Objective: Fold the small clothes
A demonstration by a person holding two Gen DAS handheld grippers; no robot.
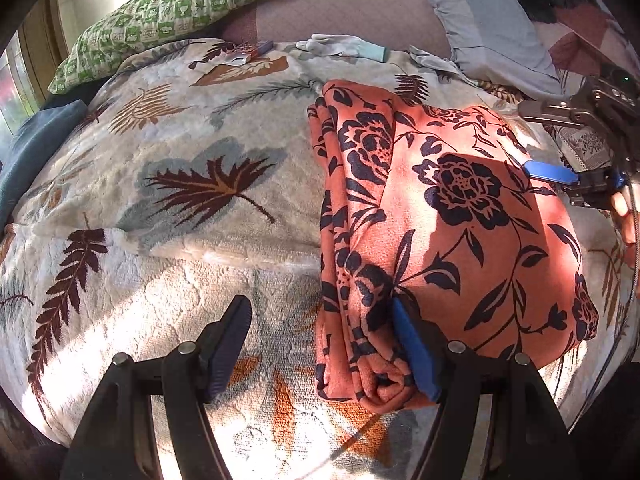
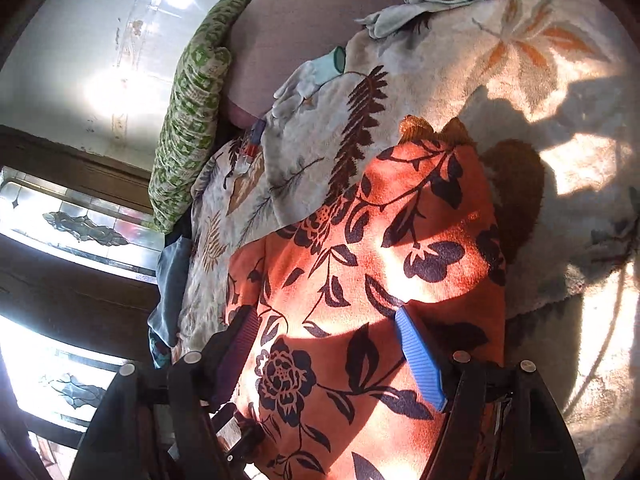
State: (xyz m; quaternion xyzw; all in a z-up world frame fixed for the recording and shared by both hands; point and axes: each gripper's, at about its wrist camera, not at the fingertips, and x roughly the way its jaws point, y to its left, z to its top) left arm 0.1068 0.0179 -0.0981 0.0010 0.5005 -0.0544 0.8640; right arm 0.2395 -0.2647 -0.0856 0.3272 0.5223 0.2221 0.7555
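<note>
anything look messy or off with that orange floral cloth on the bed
Mostly tidy: the orange floral garment lies folded on the leaf-print blanket. Its left edge is bunched into uneven ridges, and the near corner curls into a roll beside the left gripper.

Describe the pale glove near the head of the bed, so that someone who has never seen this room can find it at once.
Start from the leaf-patterned blanket that covers the bed, and follow it to its far edge, where the mauve cushion begins. The glove lies flat there, right of the green checked pillow and beyond the folded orange floral garment. Unlike everything around it, it is plain whitish grey, with a light teal cuff.
</note>
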